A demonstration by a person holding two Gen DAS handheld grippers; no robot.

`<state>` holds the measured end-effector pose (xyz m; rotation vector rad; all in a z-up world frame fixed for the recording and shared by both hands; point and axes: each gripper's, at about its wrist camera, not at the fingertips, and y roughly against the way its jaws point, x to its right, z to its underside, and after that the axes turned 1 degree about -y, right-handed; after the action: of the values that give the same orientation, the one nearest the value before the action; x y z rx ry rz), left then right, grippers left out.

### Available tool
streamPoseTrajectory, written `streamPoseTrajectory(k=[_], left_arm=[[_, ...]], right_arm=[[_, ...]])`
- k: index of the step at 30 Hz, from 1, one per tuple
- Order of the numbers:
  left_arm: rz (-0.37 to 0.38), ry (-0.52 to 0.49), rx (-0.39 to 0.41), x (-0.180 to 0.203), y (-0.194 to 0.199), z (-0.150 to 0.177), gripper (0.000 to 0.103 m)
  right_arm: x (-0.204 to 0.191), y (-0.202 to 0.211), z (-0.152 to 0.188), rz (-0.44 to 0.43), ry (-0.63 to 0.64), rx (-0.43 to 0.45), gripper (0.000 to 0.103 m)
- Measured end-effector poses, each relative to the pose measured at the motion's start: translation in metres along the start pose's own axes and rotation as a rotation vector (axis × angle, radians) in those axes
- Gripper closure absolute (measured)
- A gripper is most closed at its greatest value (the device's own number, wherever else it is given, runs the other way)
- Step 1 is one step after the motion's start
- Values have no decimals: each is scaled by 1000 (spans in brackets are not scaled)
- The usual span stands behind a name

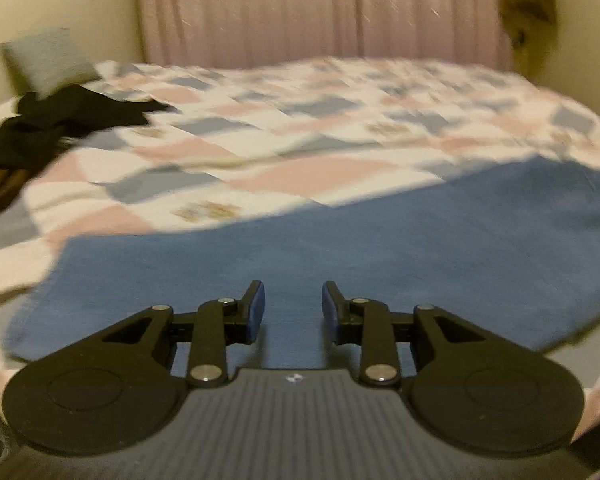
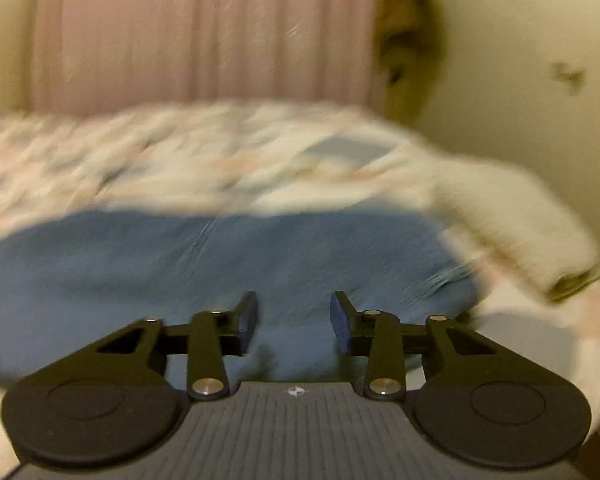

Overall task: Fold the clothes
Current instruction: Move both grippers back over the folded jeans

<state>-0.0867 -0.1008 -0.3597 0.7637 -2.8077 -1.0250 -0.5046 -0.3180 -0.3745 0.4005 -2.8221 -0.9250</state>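
A blue garment (image 1: 340,248) lies spread flat on a bed with a pink, blue and white patchwork cover (image 1: 300,120). My left gripper (image 1: 293,304) hovers open over the garment's near part, nothing between its blue-padded fingers. In the right wrist view the same blue garment (image 2: 220,272) fills the lower middle, with a crease and a bunched edge at its right. My right gripper (image 2: 293,312) is also open above it, holding nothing. The right wrist view is blurred by motion.
A dark garment (image 1: 60,120) lies crumpled at the bed's far left, below a grey pillow (image 1: 46,62). A pink curtain (image 1: 320,12) hangs behind the bed. The bed's right corner (image 2: 540,232) drops off beside a cream wall.
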Motion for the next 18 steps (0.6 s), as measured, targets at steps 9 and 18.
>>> streamPoseTrajectory(k=[9, 18], left_arm=[[-27, 8, -104, 35, -9, -4, 68], [-74, 58, -178, 56, 7, -12, 65]], right_arm=[[1, 21, -5, -98, -111, 36, 67], [-26, 31, -3, -108, -112, -19, 51]])
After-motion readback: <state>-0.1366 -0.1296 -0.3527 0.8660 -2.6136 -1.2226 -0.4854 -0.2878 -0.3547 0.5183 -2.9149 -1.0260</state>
